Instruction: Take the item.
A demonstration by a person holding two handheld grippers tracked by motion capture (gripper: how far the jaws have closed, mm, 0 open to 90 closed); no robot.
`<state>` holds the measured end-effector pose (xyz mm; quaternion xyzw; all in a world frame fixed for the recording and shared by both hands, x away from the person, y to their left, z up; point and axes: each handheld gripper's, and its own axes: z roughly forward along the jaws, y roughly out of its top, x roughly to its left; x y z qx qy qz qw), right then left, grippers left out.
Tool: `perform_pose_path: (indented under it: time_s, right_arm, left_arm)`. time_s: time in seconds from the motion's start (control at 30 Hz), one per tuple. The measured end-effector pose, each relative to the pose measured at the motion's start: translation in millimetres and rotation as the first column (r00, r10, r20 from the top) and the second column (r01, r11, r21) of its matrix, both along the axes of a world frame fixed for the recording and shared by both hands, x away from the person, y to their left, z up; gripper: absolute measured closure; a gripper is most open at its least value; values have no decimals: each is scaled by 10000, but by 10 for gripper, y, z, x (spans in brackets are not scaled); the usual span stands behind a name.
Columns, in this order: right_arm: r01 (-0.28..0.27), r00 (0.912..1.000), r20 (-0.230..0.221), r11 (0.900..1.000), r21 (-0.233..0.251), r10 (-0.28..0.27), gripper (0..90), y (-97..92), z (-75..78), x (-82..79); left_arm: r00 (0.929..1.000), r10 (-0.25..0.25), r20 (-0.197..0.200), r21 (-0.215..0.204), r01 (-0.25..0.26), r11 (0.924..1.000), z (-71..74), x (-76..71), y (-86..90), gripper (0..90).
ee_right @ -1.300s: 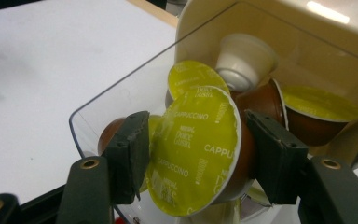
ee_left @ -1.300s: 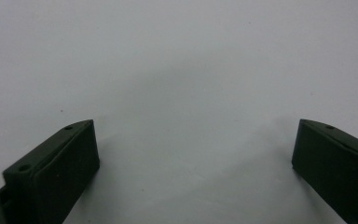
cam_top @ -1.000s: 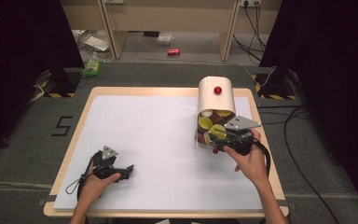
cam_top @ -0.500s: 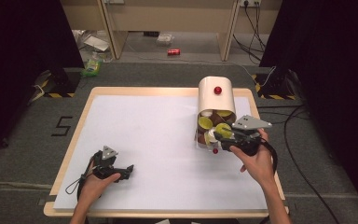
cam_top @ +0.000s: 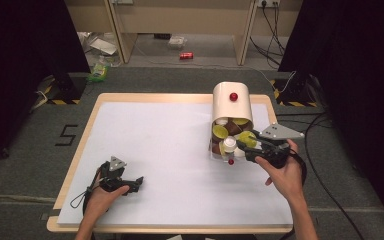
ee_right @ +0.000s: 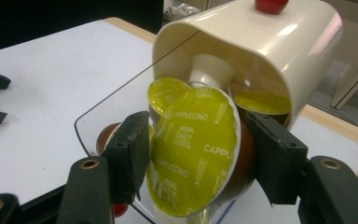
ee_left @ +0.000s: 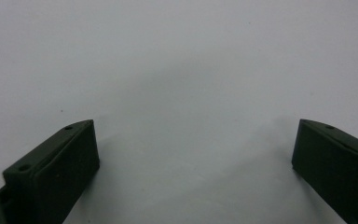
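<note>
A cream capsule dispenser (cam_top: pixel 231 102) lies on its side at the table's right, its mouth toward me, with several coffee capsules spilling onto its clear front tray (ee_right: pixel 103 112). My right gripper (cam_top: pixel 247 142) is shut on a brown capsule with a yellow-green "Cappuccino" lid (ee_right: pixel 193 149), held at the dispenser (ee_right: pixel 261 42) mouth; the jaws press its two sides. More capsules (cam_top: pixel 221 131) sit behind it. My left gripper (cam_top: pixel 139 182) rests on the white table sheet near the front left, open, with nothing between its jaws (ee_left: pixel 196 158).
A red knob (cam_top: pixel 233 96) tops the dispenser and a small red ball (cam_top: pixel 231 161) lies at the tray's front edge. The white sheet (cam_top: pixel 170 150) covers the wooden table. On the floor beyond the table are a red can (cam_top: pixel 186 56) and cables.
My right gripper has drawn a little to the right, away from the dispenser mouth, with the capsule in its jaws. The left gripper has stayed put.
</note>
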<state>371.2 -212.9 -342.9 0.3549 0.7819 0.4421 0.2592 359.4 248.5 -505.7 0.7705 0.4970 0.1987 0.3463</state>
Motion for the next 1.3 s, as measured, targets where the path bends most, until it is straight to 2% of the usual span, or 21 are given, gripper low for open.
perform_pose_path:
  time_s: [0.5,0.67,0.93,1.3]
  right_arm:
    - [458,9988,164,9987,242,-462,423,-247,57,-75]
    - [657,9978,97,9974,304,-660,423,-343,42,-85]
    - [1168,9931,15,9925,352,-1169,423,-536,-9,-75]
    - [1572,9869,-398,9874,199,-1563,423,-647,-195,50]
  left_arm:
    - [10000,-7,-3,10,7,10000,0,-1,0,1]
    - [10000,-6,-4,7,6,10000,1,0,1,1]
    - [10000,-6,-2,5,6,10000,0,0,1,1]
    - [10000,-4,-1,4,4,10000,0,-1,1,1]
